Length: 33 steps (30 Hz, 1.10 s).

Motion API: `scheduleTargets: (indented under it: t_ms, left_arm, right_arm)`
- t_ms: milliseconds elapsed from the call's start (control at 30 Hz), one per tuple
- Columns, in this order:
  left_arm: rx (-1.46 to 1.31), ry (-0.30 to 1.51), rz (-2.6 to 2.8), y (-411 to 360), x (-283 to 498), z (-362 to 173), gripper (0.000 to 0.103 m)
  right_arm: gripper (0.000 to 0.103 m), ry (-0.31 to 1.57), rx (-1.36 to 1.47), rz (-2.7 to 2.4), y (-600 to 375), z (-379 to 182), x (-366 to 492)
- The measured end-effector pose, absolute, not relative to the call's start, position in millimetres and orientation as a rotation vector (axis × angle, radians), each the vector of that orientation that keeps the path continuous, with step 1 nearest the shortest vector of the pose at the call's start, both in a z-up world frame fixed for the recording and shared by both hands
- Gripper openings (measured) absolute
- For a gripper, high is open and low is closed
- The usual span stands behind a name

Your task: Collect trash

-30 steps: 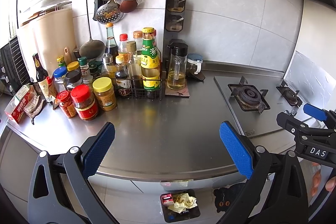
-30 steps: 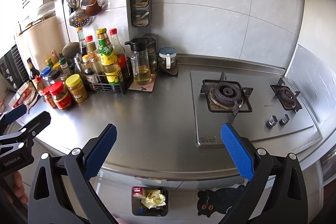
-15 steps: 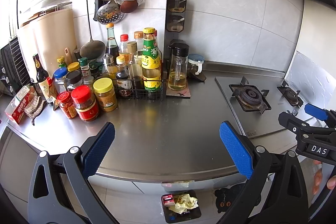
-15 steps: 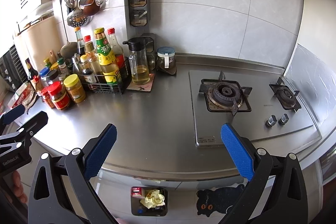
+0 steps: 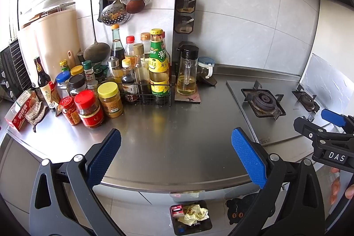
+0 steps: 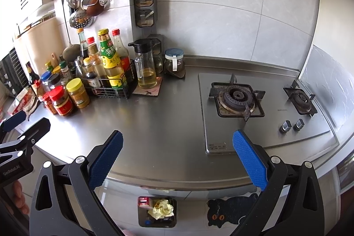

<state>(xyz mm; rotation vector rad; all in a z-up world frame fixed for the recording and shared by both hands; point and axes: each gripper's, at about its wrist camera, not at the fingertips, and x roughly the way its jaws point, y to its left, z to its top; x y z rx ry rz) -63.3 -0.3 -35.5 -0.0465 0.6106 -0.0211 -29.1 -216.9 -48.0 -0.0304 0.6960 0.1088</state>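
A small dark trash bin [image 5: 208,225] stands on the floor below the counter edge. It holds crumpled yellow paper [image 5: 197,212] and a red packet [image 5: 177,210]. The right wrist view shows the same bin [image 6: 141,217] and paper [image 6: 162,208]. My left gripper [image 5: 177,158] hovers open over the steel counter [image 5: 177,125], with nothing between its blue pads. My right gripper [image 6: 178,160] is open and empty too, above the counter front beside the hob. Each gripper shows at the edge of the other's view: right gripper [image 5: 312,118], left gripper [image 6: 33,123].
Sauce bottles and jars [image 5: 110,90] crowd the counter's back left, some in a wire rack. A red and white carton [image 5: 18,114] and a cloth lie at the far left. A gas hob [image 6: 239,101] fills the right. A cat-shaped mat [image 6: 230,211] lies on the floor.
Almost nothing. The right wrist view has drifted slightly, and both grippers stay open and empty.
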Motion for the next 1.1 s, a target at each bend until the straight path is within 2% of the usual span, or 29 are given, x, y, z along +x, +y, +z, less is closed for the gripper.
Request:
scheduleTargets:
  t_ms: [1100]
  left_arm:
    - [-0.100, 0.618, -0.045, 2, -60, -37, 0.095]
  right_arm:
    - [0.100, 0.711, -0.007, 0.097, -225, -58, -29]
